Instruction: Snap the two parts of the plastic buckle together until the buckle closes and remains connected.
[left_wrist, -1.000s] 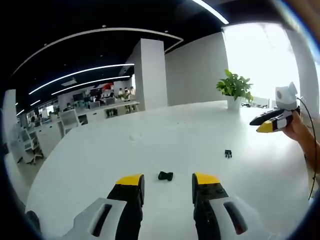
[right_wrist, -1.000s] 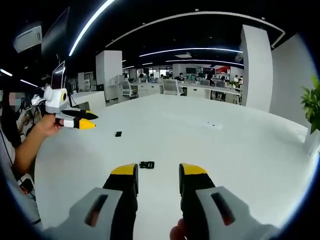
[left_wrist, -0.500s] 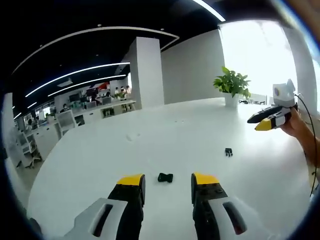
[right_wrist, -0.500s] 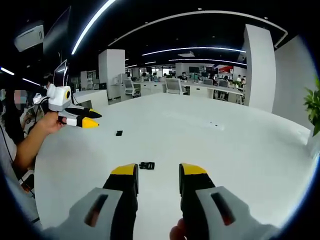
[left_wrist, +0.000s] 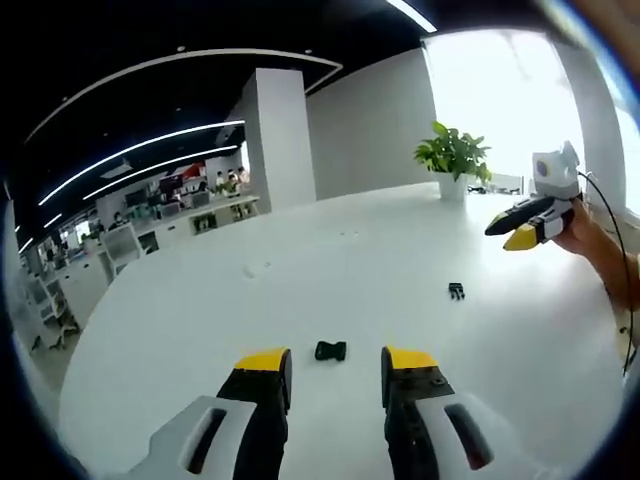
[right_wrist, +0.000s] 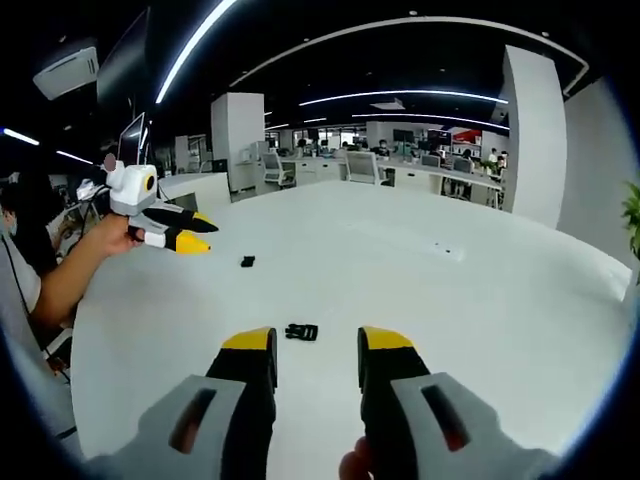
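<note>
Two buckle halves lying apart on white table: one low centre before wide, empty left claw; other likewise before wide, empty right claw. Probably light, stiff, slippery; best pinched across flat sides.

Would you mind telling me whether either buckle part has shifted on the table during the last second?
No; both buckle parts lie the same way on the table.
</note>
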